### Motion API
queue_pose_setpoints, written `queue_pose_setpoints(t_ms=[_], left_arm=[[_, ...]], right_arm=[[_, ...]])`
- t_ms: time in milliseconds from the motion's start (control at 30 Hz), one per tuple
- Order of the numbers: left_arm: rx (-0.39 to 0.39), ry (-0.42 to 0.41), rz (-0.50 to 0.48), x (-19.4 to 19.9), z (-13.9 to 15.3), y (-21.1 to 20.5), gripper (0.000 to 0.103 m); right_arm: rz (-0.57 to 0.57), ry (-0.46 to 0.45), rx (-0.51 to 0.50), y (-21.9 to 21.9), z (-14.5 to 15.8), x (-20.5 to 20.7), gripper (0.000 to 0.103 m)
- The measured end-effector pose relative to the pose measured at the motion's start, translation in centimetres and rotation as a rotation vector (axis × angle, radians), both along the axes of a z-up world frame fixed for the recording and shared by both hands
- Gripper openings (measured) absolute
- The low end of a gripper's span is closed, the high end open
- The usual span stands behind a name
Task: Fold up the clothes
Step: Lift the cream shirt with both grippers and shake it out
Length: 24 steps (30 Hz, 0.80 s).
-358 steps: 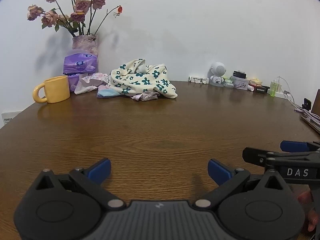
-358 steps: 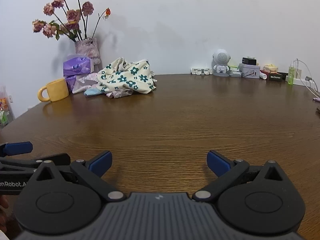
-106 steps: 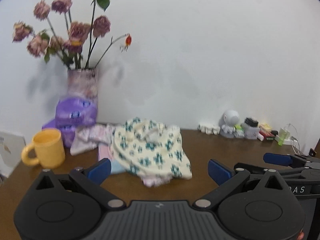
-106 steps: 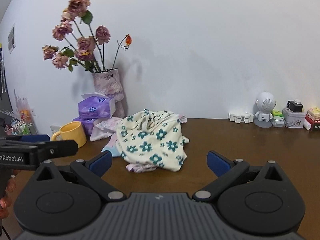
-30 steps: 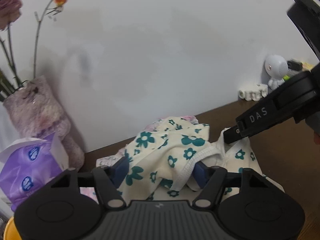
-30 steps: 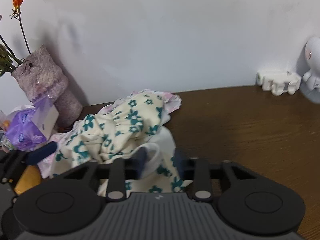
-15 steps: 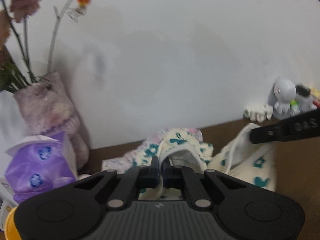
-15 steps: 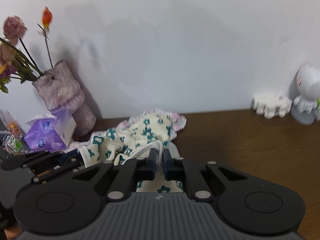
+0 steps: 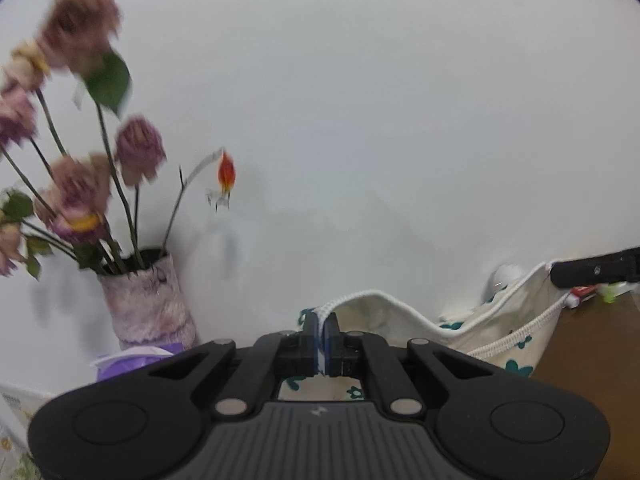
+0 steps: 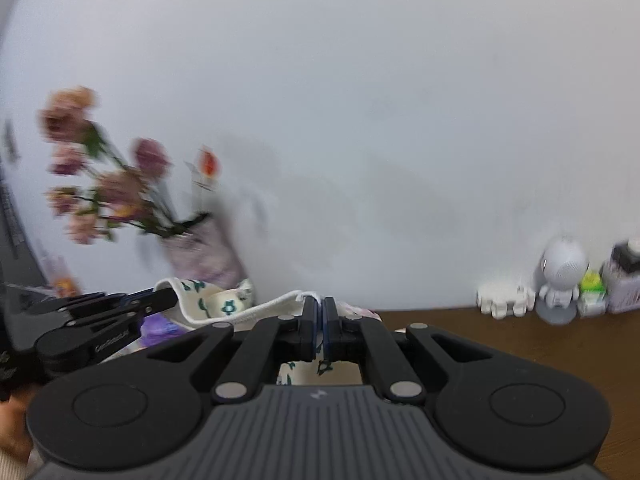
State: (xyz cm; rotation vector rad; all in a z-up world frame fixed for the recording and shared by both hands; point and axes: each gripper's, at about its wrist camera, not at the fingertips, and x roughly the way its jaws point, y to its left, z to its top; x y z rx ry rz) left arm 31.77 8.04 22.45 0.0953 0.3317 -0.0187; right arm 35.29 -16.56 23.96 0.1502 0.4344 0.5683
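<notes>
A cream garment with teal flowers (image 9: 472,326) hangs in the air, stretched between my two grippers by its white ribbed hem. My left gripper (image 9: 321,322) is shut on one end of that hem. My right gripper (image 10: 319,307) is shut on the other end of the flowered garment (image 10: 224,305). In the left wrist view the right gripper's tip (image 9: 560,273) pinches the cloth at the far right. In the right wrist view the left gripper's tip (image 10: 162,299) holds the cloth at the left. Most of the garment is hidden below both gripper bodies.
A vase of dried pink flowers (image 9: 144,300) stands at the back left with a purple tissue pack (image 9: 136,362) beside it. A white robot figure (image 10: 562,280) and small items (image 10: 504,300) line the wall on the brown table (image 10: 520,340).
Both grippers have risen with the garment, lifting it off the pile and spreading its hem wider apart. The views tilt upward and the table drops low in the frames.
</notes>
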Motion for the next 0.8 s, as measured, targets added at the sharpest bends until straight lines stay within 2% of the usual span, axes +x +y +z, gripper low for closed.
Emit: queue_pose_setpoints(t_ms=[367,533,567,667,733,800], left_arm=[[-0.055,-0.257,-0.157,-15.9,6.8,-2.1,0.002],[-0.118,-0.269,-0.198,-20.2,7.5,-1.4,0.002],[-0.128,-0.267,-0.201,-20.8,7.4,-1.1,0.002],[-0.127,-0.189,-0.16,-21.0,5.0,0.3,0.002],[-0.124,-0.116,-0.117,-20.6,2.5,1.4,0.002],[-0.132,-0.028,-0.074,-19.8,-0.7,2.9,0.002]], right_arm=[[0.079,-0.349,0.118,-6.2,8.2,-17.0,0.002],[0.145,-0.416,0.15,-6.0,10.8,-20.8,0.002],[0.164,-0.421,0.147,-5.6,11.0,-21.2,0.002],[0.217,-0.368,0.095,-3.1,9.8,-20.5,0.002],[0.25,-0.289,0.047,-0.9,7.6,-19.0,0.002],[0.285,-0.182,-0.007,1.1,4.0,-17.3,0.002]])
